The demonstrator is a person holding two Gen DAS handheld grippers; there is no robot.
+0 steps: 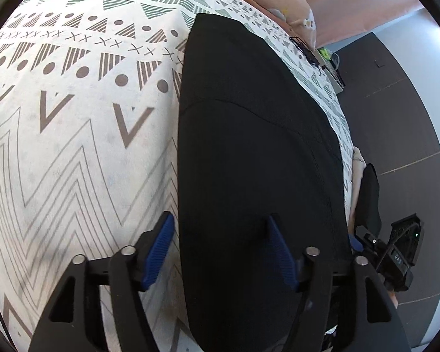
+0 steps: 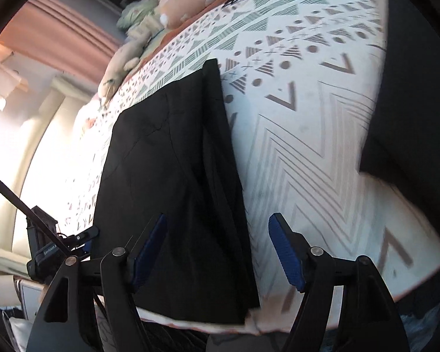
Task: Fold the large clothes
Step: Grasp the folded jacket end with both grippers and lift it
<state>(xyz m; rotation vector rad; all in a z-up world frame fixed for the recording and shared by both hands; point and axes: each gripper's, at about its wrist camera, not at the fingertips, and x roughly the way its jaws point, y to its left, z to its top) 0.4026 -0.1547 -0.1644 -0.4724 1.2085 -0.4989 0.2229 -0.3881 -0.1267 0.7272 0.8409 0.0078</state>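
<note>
Spread under everything was a white bedsheet printed with grey and brown triangles, dots, crosses and chevrons, and on it lay the long black folded garment, flat and running lengthwise away from me, its near end at the bed's front edge. From the right wrist camera I saw the same black garment folded into a long strip, one layer lying over another along its right side, with a few soft creases near the far end.

My left gripper hung just above the near part of the cloth with its jaws spread wide: one blue ribbed pad was over the sheet beside the garment's left edge, the other over the black fabric, and nothing was held between them. My right gripper was likewise released and empty, straddling the garment's right edge, one pad over the cloth and one over the sheet.

Farther out, a peach-coloured pillow with small prints sat at the head of the bed, near some pale soft toys. Pink curtains hung behind them, with bright light at the left. Dark wood-look flooring ran alongside the bed.
</note>
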